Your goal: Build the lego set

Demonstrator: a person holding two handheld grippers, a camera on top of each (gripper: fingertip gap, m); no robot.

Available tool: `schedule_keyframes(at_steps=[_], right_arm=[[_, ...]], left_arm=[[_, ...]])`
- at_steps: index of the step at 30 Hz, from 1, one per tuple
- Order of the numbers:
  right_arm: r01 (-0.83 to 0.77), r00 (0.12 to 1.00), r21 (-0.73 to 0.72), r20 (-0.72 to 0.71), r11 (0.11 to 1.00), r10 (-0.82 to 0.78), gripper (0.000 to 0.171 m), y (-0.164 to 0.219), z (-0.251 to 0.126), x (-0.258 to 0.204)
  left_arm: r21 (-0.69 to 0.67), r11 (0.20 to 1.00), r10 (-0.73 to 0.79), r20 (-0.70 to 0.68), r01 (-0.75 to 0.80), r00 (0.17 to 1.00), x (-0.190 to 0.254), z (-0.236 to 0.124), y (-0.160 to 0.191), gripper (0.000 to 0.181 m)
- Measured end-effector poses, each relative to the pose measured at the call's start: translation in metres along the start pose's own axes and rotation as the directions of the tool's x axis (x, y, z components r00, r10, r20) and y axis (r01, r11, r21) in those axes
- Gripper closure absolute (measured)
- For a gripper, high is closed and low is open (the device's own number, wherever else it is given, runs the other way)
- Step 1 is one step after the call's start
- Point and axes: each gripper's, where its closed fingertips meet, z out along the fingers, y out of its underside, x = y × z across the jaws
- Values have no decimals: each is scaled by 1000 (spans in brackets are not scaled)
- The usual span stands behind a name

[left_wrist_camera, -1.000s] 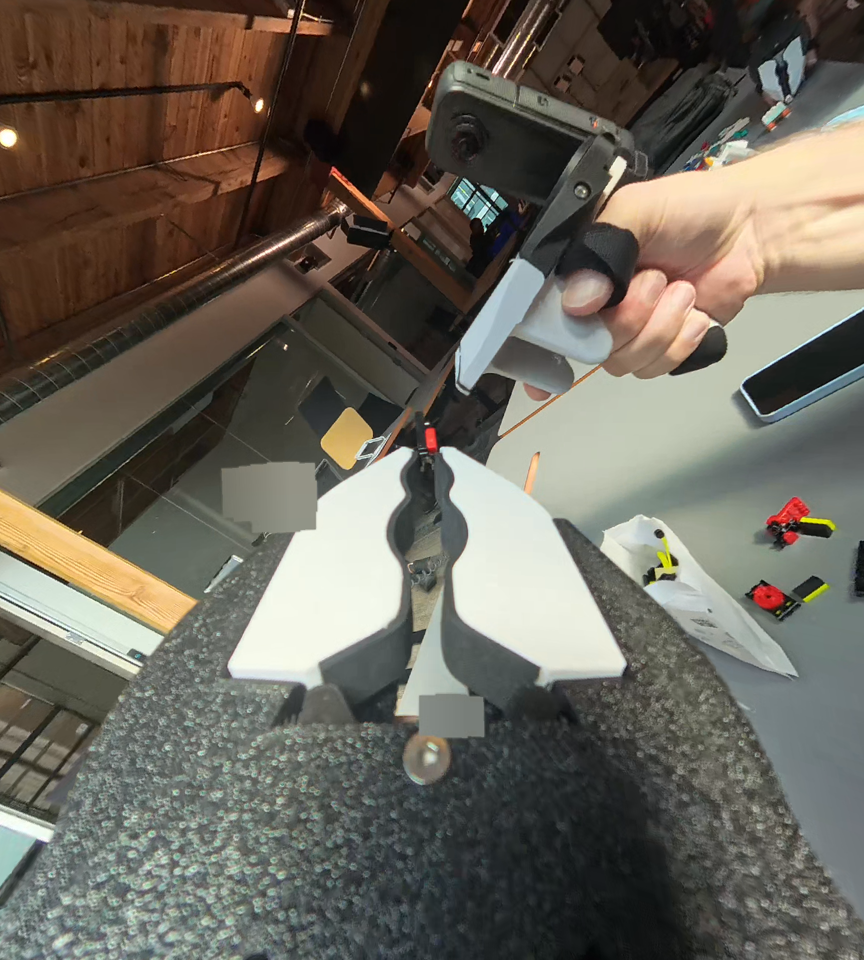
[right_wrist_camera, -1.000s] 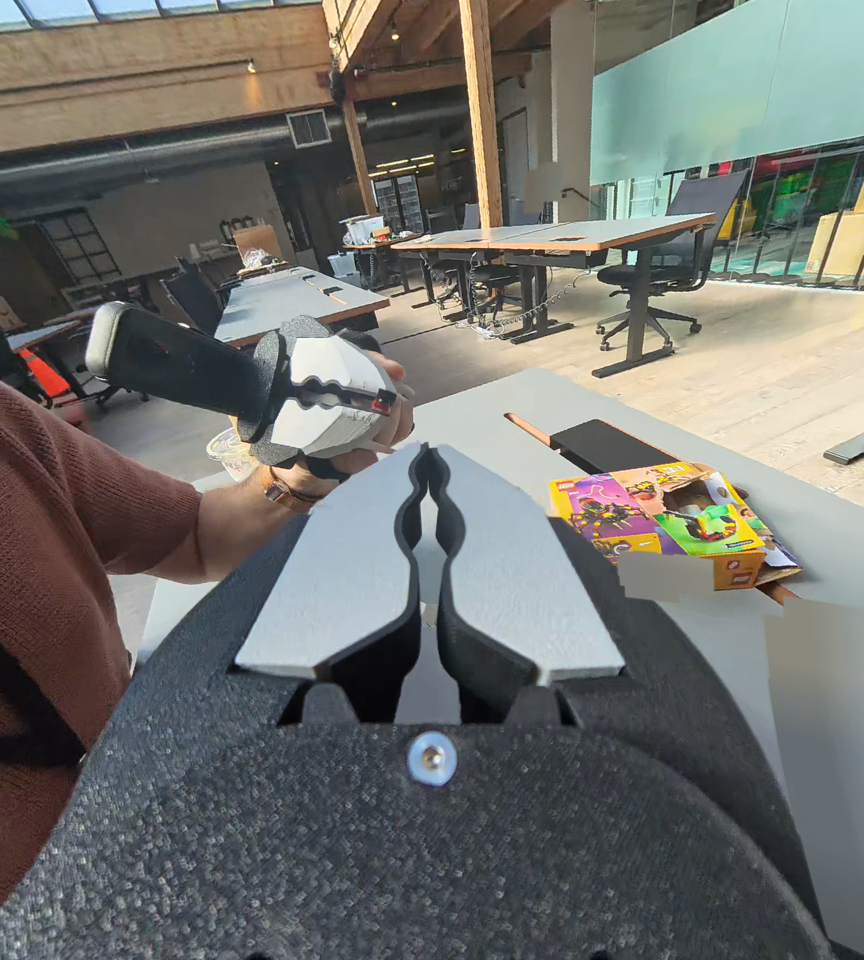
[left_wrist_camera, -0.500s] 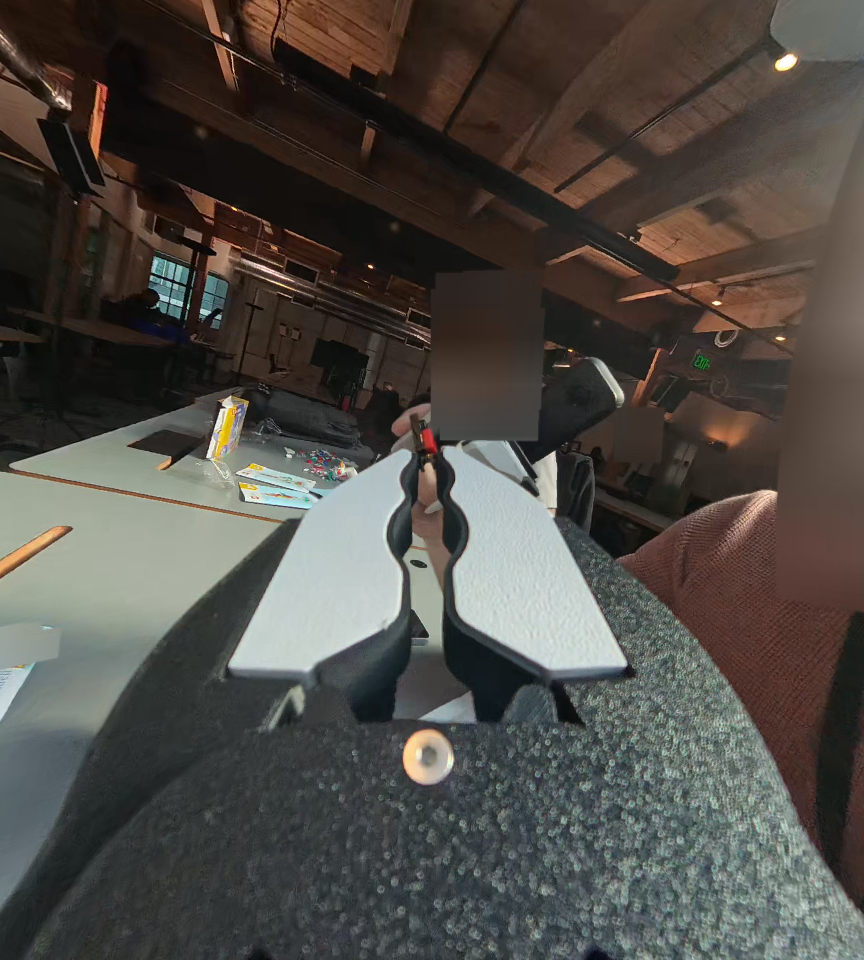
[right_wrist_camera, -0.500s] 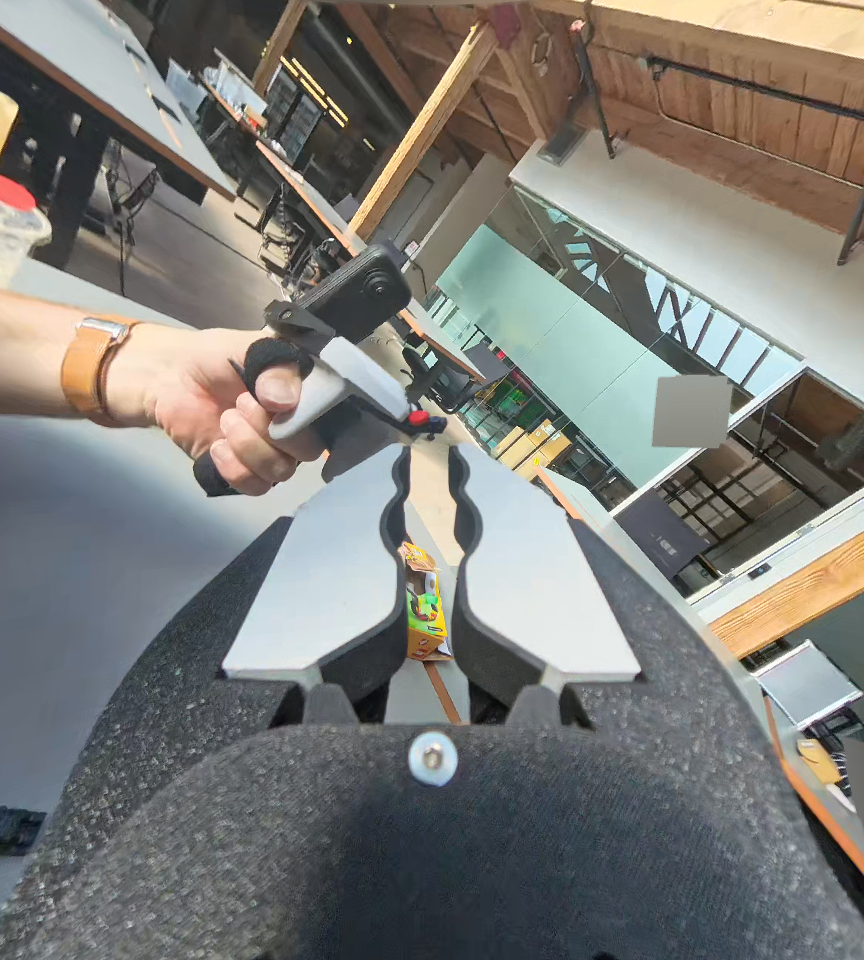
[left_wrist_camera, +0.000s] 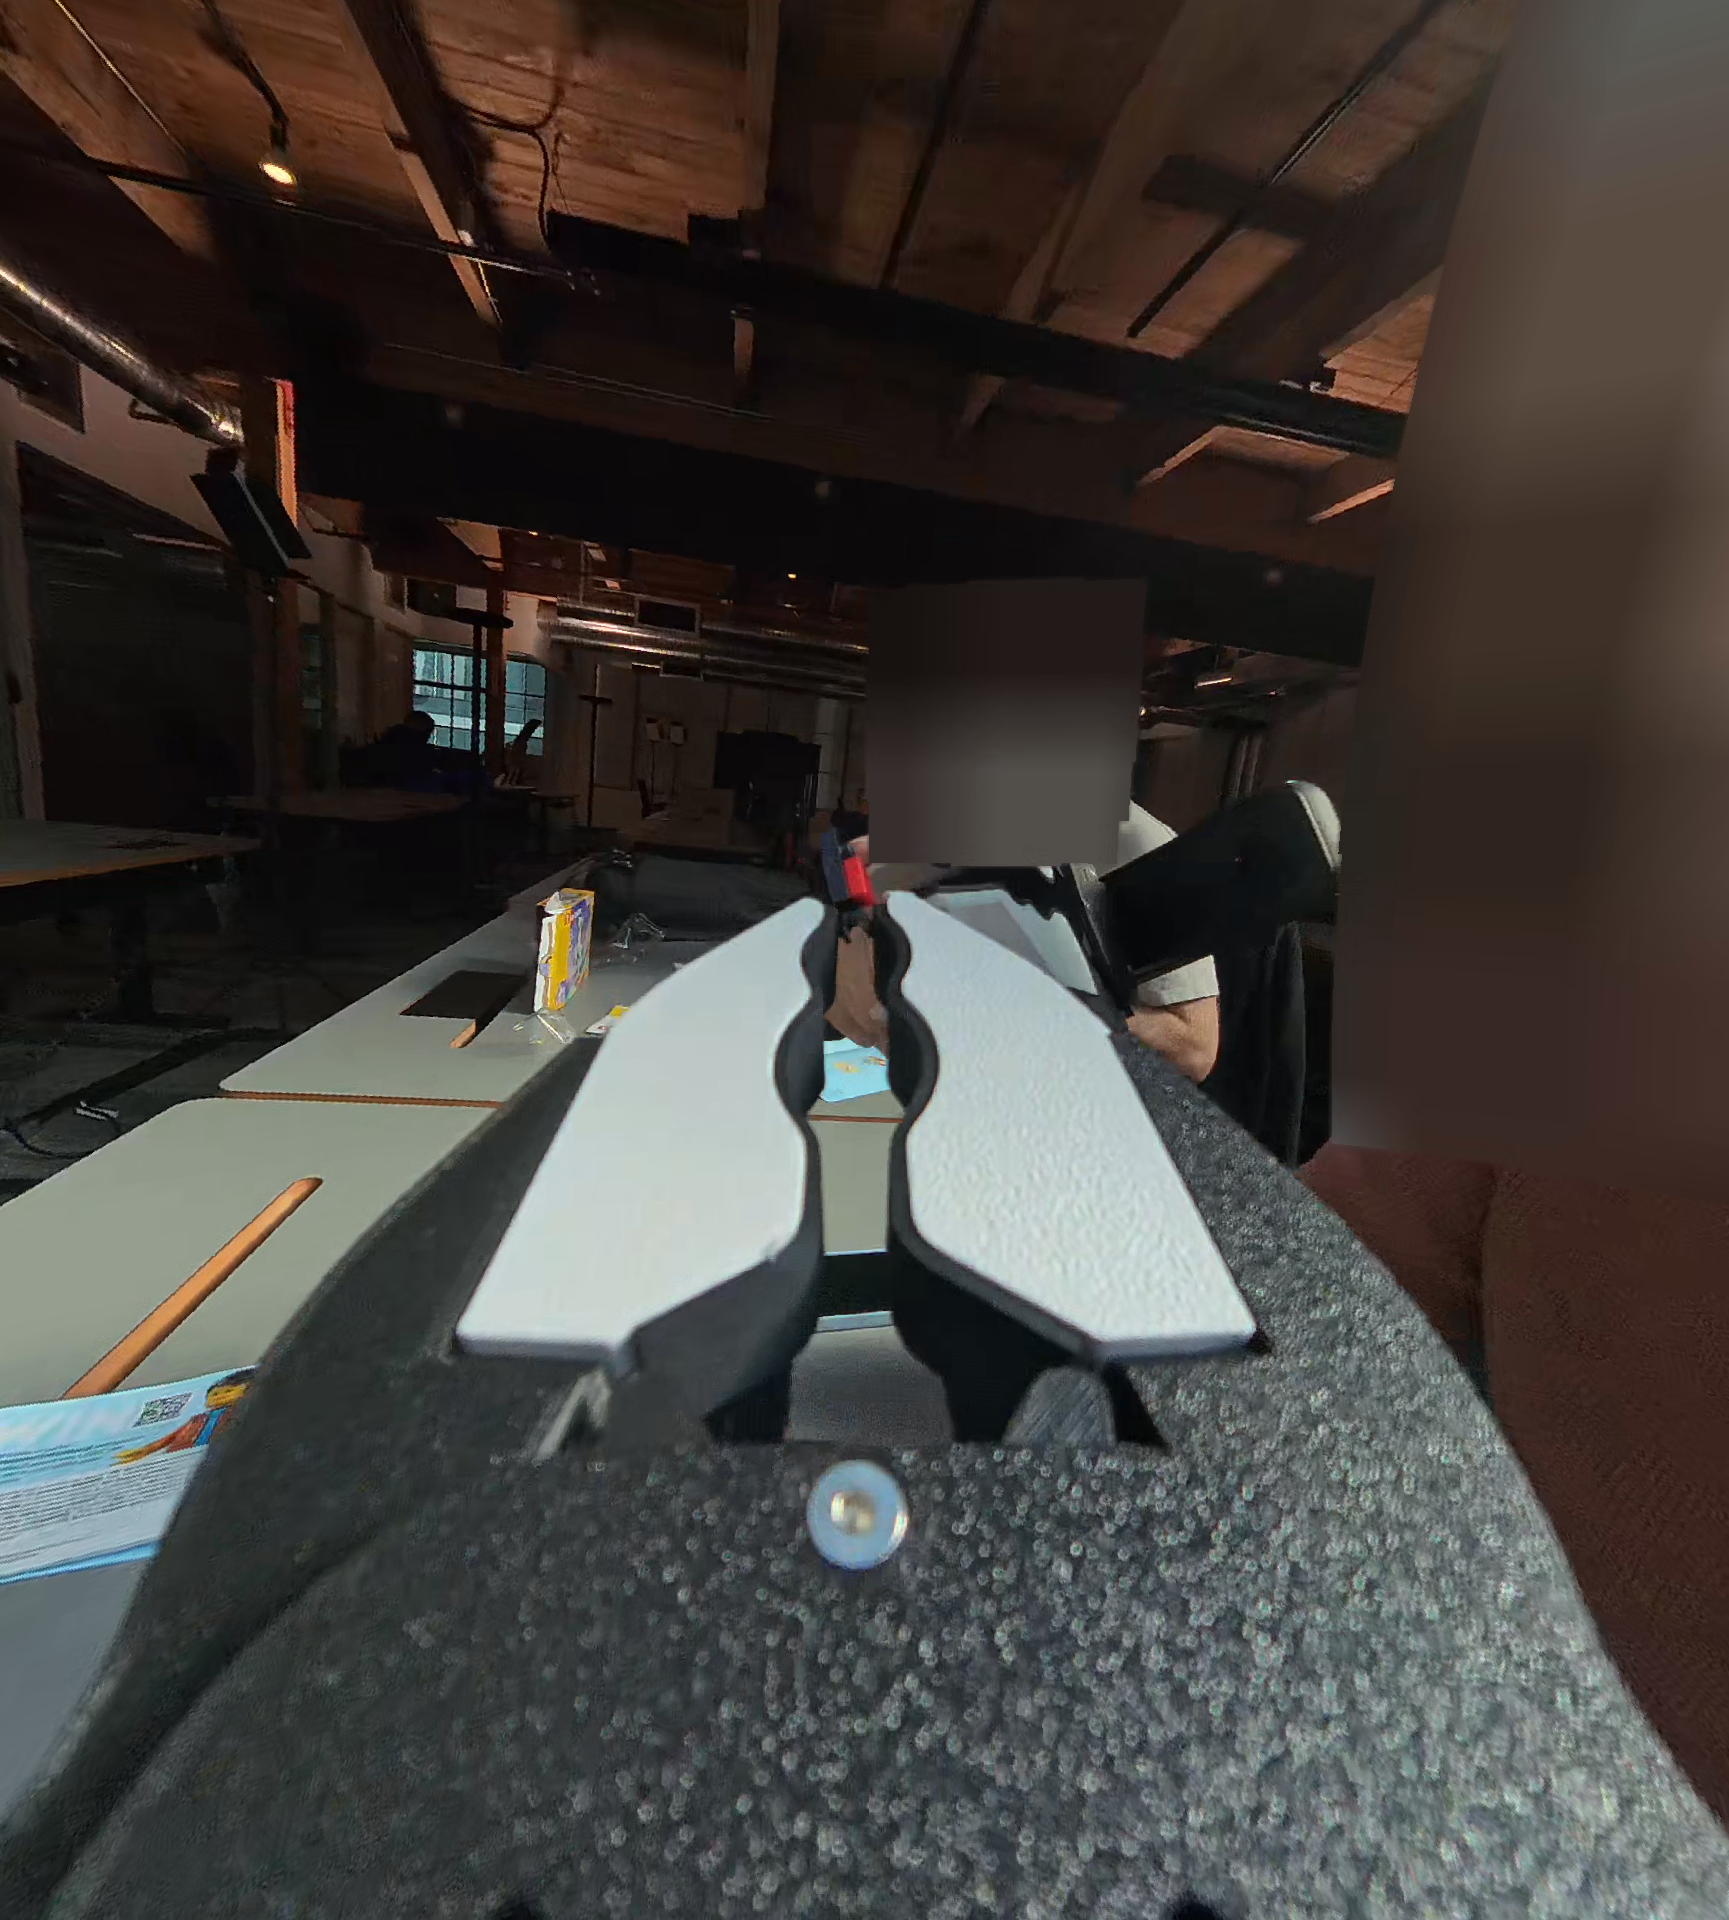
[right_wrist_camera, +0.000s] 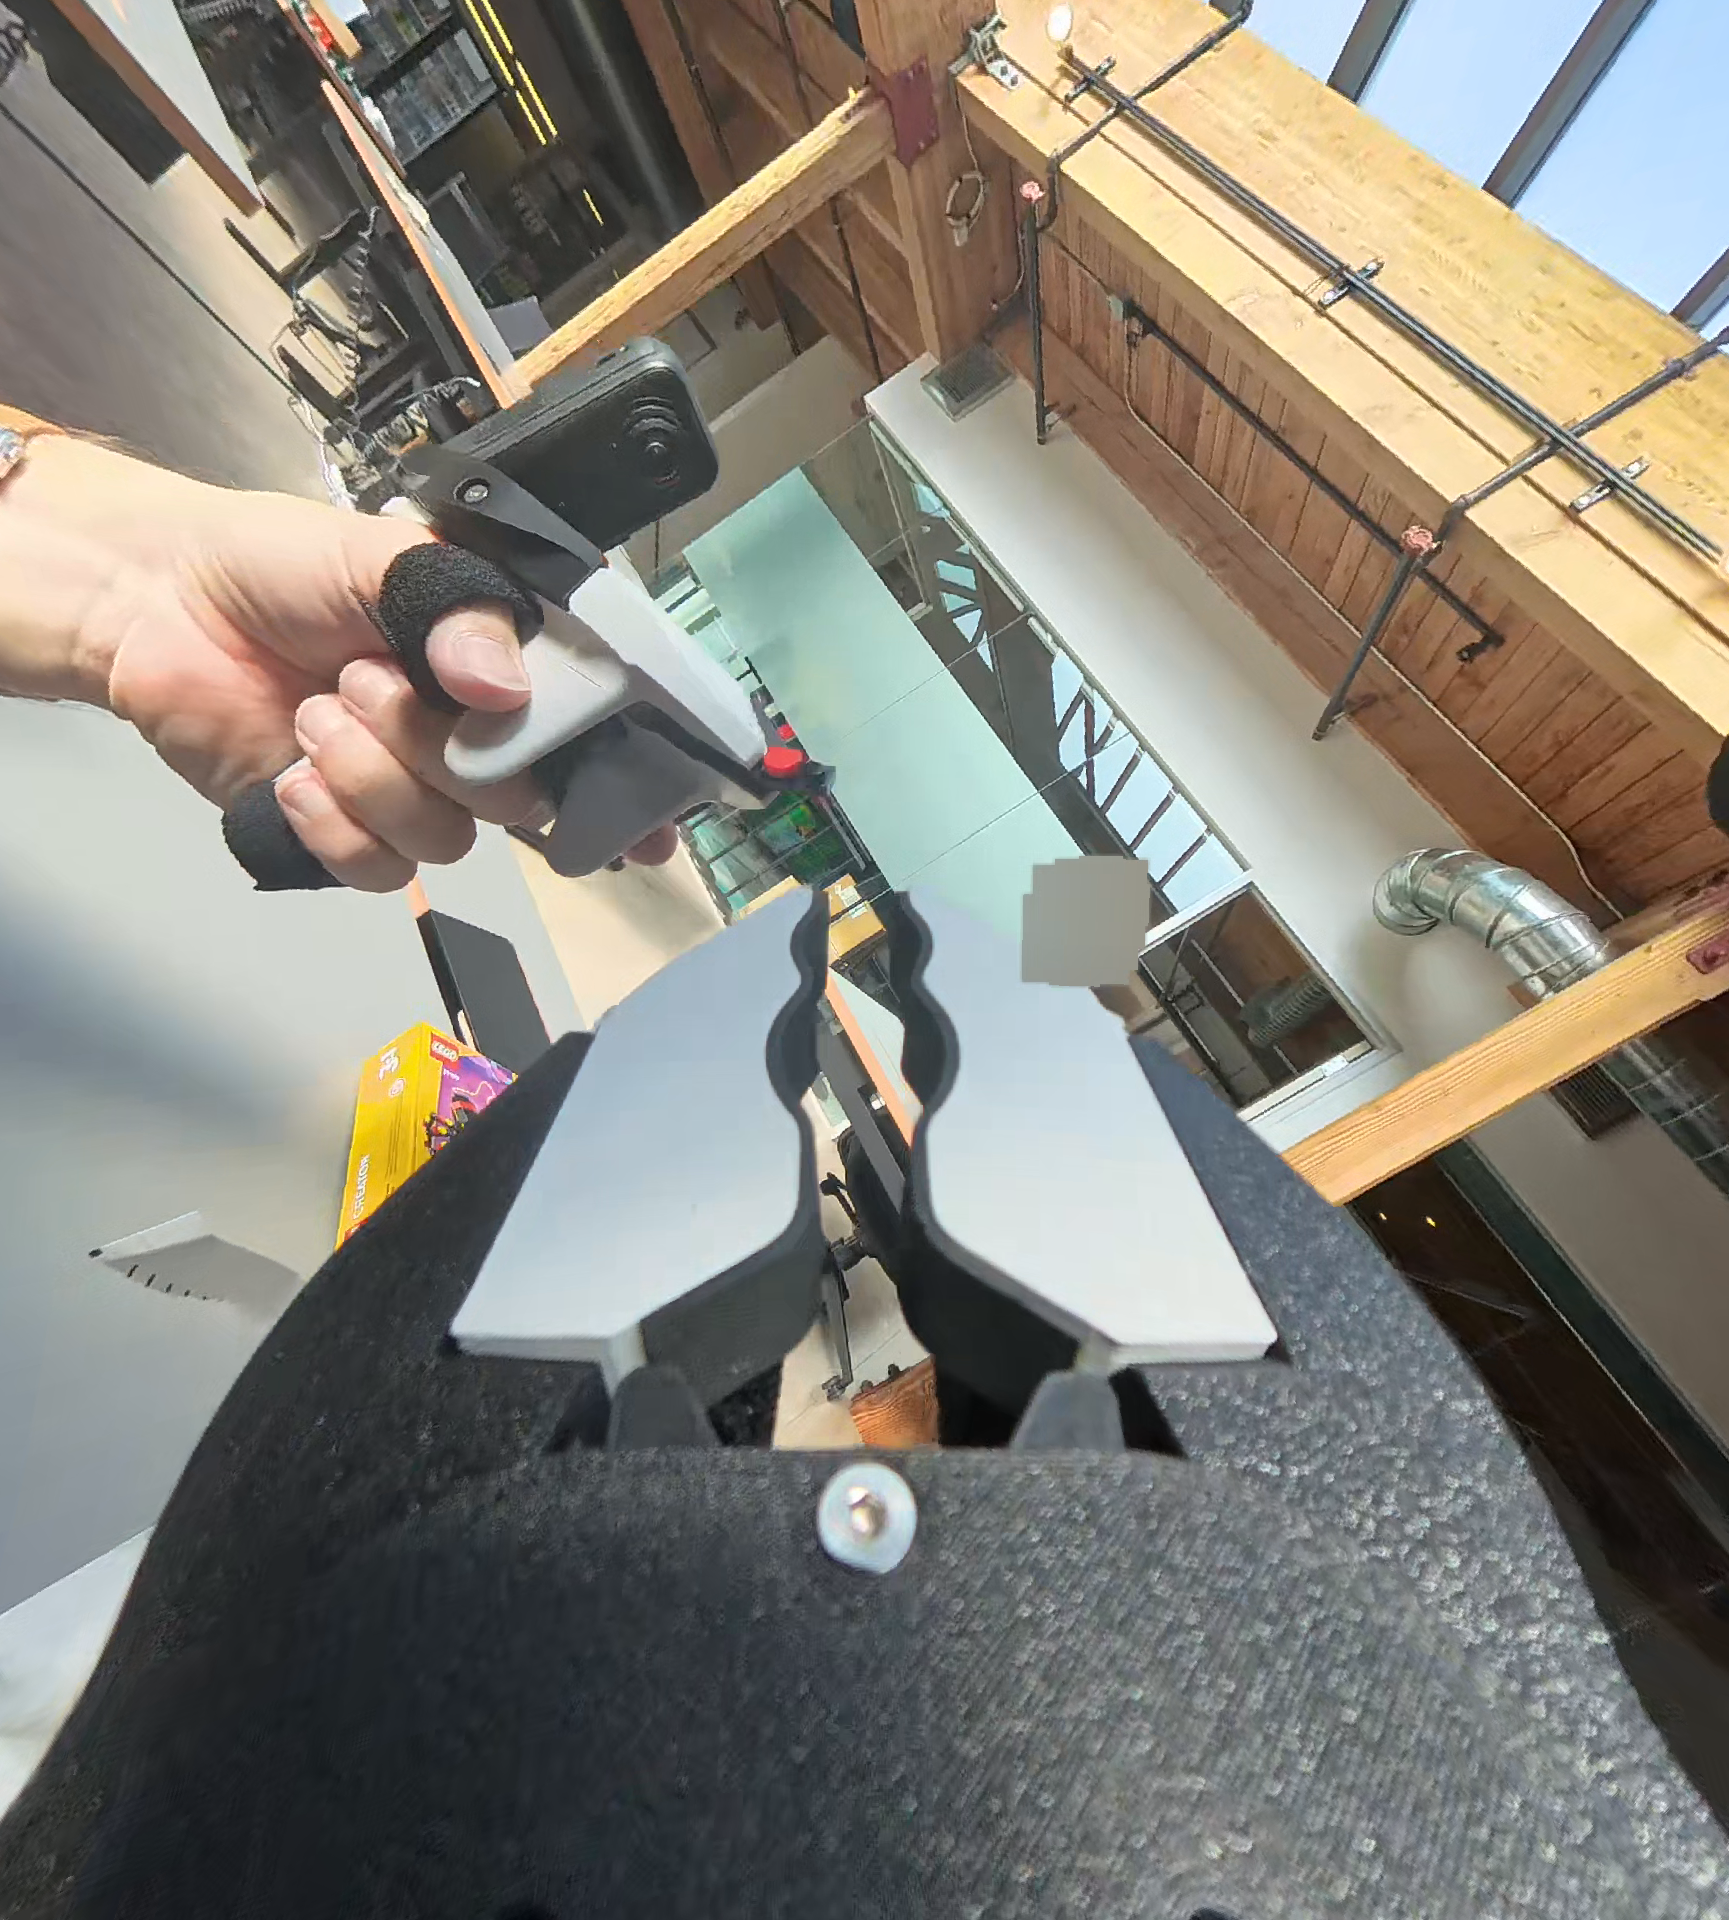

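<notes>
Clamped in the left hand-held gripper (left_wrist_camera: 852, 906) — small red piece (left_wrist_camera: 856, 879), just above the empty, slightly parted right hand-held gripper (right_wrist_camera: 865, 914).

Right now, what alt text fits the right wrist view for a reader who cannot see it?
The right gripper points up toward wooden beams, slightly open and empty. Beyond it a hand holds the left gripper, shut on a small red and black lego piece; a yellow lego box stands lower left.
</notes>
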Motion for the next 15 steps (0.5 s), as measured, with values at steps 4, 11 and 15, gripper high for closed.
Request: schedule_keyframes(at_steps=[4, 11, 15], right_arm=[[4, 1000, 29, -24, 1000, -3, 162, 1, -12, 9], [-8, 1000, 25, 6, 1000, 8, 162, 7, -5, 1], [7, 998, 33, 55, 999, -9, 161, 8, -1, -12]], left_arm=[[9, 1000, -23, -8, 24, 1000, -1, 2, 3, 175], [-25, 999, -21, -18, 21, 1000, 1, 7, 13, 175], [-112, 992, -66, -50, 60, 997, 6, 11, 26, 175]])
